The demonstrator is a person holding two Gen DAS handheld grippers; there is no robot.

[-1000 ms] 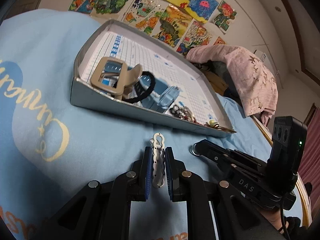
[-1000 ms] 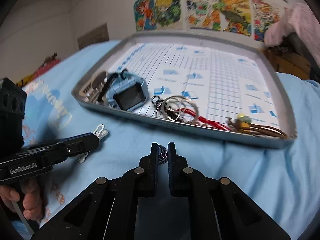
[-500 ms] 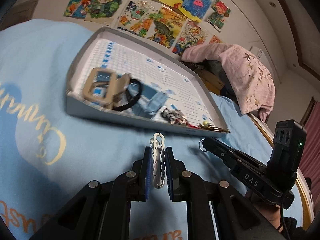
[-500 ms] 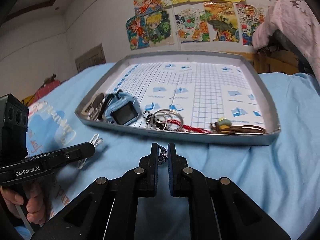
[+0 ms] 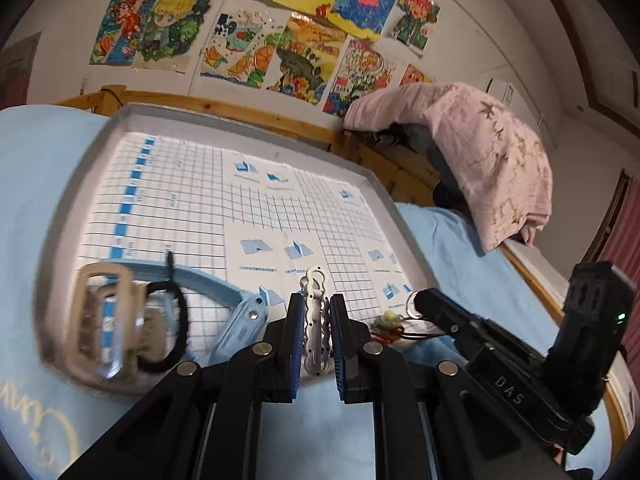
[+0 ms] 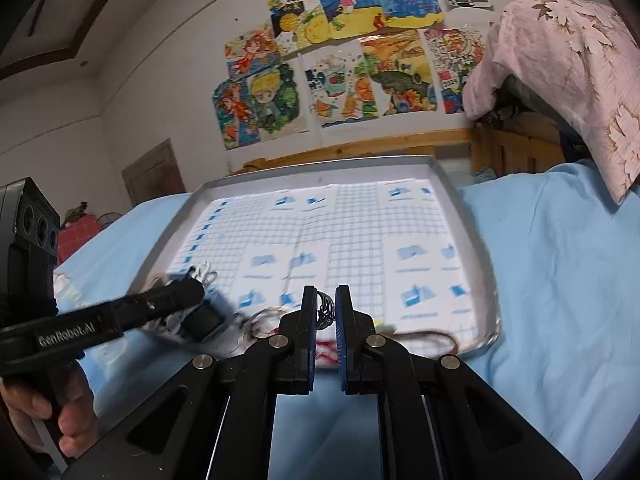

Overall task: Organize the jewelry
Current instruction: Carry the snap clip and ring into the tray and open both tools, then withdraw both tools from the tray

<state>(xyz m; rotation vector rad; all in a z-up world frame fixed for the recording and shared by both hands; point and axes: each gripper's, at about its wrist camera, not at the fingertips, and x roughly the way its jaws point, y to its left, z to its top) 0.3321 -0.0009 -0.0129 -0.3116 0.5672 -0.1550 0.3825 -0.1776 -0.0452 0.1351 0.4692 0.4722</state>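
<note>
My left gripper (image 5: 316, 312) is shut on a white wavy hair clip (image 5: 316, 320), held upright over the near edge of the shallow grey tray (image 5: 376, 184). My right gripper (image 6: 325, 312) is shut on a small dark metal ring chain (image 6: 325, 308), held above the tray's near edge (image 6: 486, 264). Each gripper shows in the other's view: the right one (image 5: 416, 302) at the tray's near right, the left one (image 6: 192, 292) at its near left. In the tray lie a beige hair claw (image 5: 108, 320), a black hair tie (image 5: 176, 320), a blue watch (image 5: 240, 320), key rings (image 6: 260, 320) and a brown cord bracelet (image 6: 424, 338).
The tray rests on a light blue bedsheet (image 6: 560, 280). A pink blanket (image 5: 480, 152) hangs over the wooden bed frame (image 5: 280, 116) at the right. Drawings (image 6: 340, 60) cover the wall behind. My hand (image 6: 48, 412) holds the left gripper's handle.
Both grippers have moved forward and up, from over the sheet in front of the tray to above its near edge, each still holding its item. The tray looms larger.
</note>
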